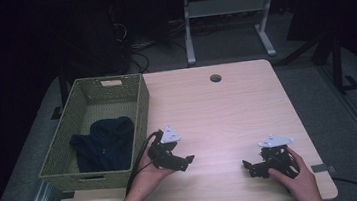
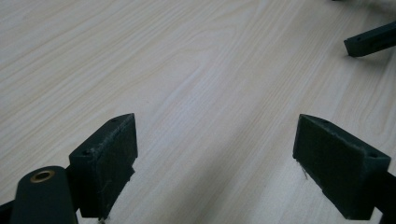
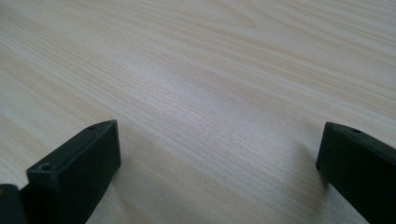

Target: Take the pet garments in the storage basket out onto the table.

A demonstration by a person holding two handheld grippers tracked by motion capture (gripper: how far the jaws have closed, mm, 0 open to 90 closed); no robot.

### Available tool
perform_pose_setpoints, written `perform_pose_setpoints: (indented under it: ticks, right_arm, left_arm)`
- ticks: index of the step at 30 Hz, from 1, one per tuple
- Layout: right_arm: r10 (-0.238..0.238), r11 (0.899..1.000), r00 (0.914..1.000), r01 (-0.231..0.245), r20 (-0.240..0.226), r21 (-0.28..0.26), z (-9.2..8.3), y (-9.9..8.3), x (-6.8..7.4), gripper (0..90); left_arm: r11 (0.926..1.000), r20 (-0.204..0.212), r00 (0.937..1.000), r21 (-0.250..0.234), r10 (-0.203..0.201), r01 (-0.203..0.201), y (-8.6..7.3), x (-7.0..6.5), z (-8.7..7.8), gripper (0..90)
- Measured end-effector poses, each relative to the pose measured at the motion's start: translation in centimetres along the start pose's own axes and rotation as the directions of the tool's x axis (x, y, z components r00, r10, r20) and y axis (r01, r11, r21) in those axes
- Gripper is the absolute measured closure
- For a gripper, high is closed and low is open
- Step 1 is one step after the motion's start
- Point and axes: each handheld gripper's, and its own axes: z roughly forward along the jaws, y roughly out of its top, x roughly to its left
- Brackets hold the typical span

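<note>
Dark cloth in basket, folds indistinct; both grippers empty.

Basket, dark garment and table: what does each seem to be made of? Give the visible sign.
Basket: woven, olive, probably wicker or plastic weave; lattice walls show. Dark garment: soft navy cloth, rumpled folds. Table: pale matte wood or laminate; grain lines show.

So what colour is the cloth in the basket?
Dark navy, almost black; the cloth shows best in the high view, inside the green woven basket.
</note>
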Motion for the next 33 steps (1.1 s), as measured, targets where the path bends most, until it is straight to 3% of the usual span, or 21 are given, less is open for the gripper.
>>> perform_pose_setpoints:
  ticks: [19,33]
  right_arm:
    - [0.000,1.000,1.0000,0.000,0.000,0.000,0.0,0.0,0.0,0.0]
    - [-0.001,1.000,1.0000,0.001,0.000,-0.001,0.0,0.0,0.0,0.0]
  left_arm:
    - [0.9996,0.021,0.9996,-0.025,-0.016,0.017,1.8,0.5,-1.7,13.4]
    - [1.0000,0.059,0.9982,0.006,-0.007,0.006,3.4,1.0,-2.6,13.5]
